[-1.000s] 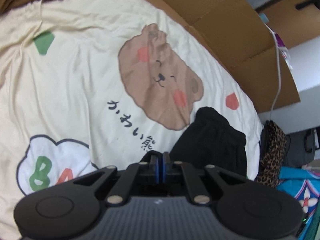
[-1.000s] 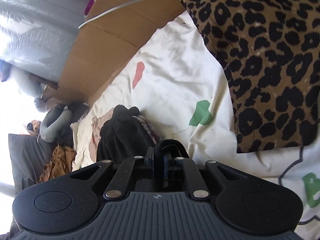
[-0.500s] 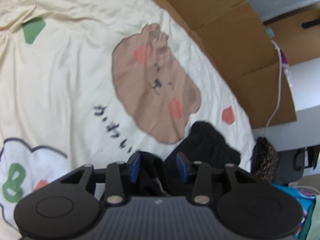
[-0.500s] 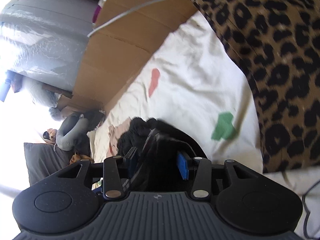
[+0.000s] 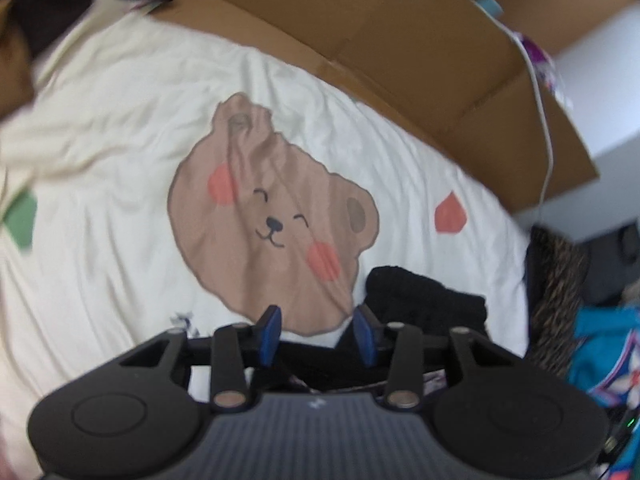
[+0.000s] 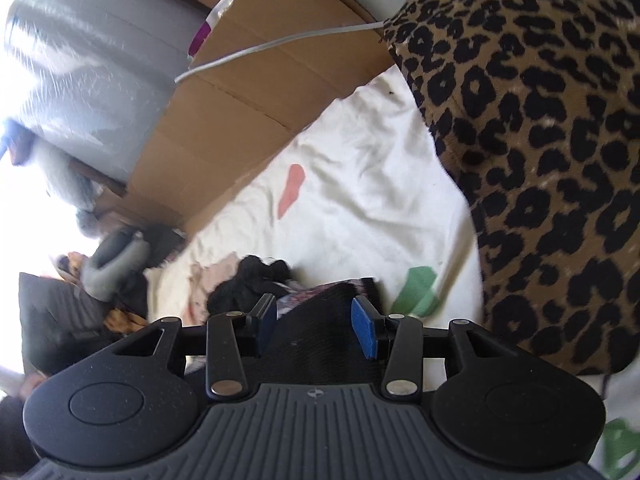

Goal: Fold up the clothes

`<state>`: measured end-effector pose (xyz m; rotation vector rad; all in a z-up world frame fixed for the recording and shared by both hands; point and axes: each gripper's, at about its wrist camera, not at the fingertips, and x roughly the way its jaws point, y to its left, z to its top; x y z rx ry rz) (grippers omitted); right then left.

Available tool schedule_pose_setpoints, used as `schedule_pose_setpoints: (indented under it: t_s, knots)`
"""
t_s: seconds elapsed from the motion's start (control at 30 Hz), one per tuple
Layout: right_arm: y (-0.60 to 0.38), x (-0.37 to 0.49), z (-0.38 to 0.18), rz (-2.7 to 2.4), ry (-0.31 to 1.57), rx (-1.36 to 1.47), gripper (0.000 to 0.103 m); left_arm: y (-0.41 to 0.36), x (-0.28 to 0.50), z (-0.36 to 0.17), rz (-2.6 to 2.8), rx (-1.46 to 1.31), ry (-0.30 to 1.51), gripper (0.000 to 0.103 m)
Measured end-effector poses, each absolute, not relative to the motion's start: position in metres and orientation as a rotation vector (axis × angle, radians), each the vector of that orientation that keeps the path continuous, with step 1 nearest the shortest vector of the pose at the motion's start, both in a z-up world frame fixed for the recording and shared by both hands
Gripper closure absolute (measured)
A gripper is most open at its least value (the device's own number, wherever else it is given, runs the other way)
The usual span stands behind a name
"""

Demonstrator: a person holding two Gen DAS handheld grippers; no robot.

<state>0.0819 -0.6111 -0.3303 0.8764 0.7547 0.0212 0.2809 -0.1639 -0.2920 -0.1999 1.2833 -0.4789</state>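
A black garment (image 5: 424, 304) lies bunched on a cream bedspread (image 5: 120, 160) printed with a brown bear. My left gripper (image 5: 316, 338) stands open just above its near edge, blue pads apart, nothing between them. In the right wrist view the same black garment (image 6: 320, 320) shows a patterned lining and lies under and beyond my right gripper (image 6: 314, 330), which is open too. The fabric sits below the right pads, untouched by them as far as I can tell.
A flattened cardboard box (image 5: 400, 40) lines the far side of the bed, with a white cable (image 5: 544, 112) across it. A leopard-print cushion (image 6: 540, 140) fills the right of the right wrist view. Other clothes and a grey neck pillow (image 6: 116, 264) lie at the far end.
Both grippers were shut on the black garment a second ago. They opened, let it drop onto the bedspread, and have pulled back from it.
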Motion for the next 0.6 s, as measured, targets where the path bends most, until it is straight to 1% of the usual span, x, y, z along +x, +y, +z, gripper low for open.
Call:
schedule_pose_setpoints:
  t_s: [0.27,0.37,0.47,0.53,0.57,0.6]
  knots:
    - [-0.603,0.093,-0.338,0.037,0.803,0.780,0.058,-0.197,0.281,-0.279,-0.612,0.005,1.320,0.061]
    - [-0.599,0.098,-0.341,0.048,0.820,0.743,0.058,-0.200,0.271,-0.278,-0.630,0.066,1.299,0.062]
    - [-0.595,0.103,-0.343,0.060,0.837,0.706,0.058,-0.195,0.257,-0.279,-0.612,0.107,1.262,0.061]
    - [-0.592,0.107,-0.345,0.067,0.848,0.682,0.059,-0.190,0.255,-0.285,-0.628,0.129,1.292,0.060]
    - [-0.591,0.109,-0.346,0.071,0.853,0.669,0.065,-0.189,0.254,-0.286,-0.644,0.158,1.290,0.060]
    - [-0.591,0.109,-0.347,0.072,0.855,0.669,0.077,-0.188,0.254,-0.286,-0.661,0.193,1.279,0.060]
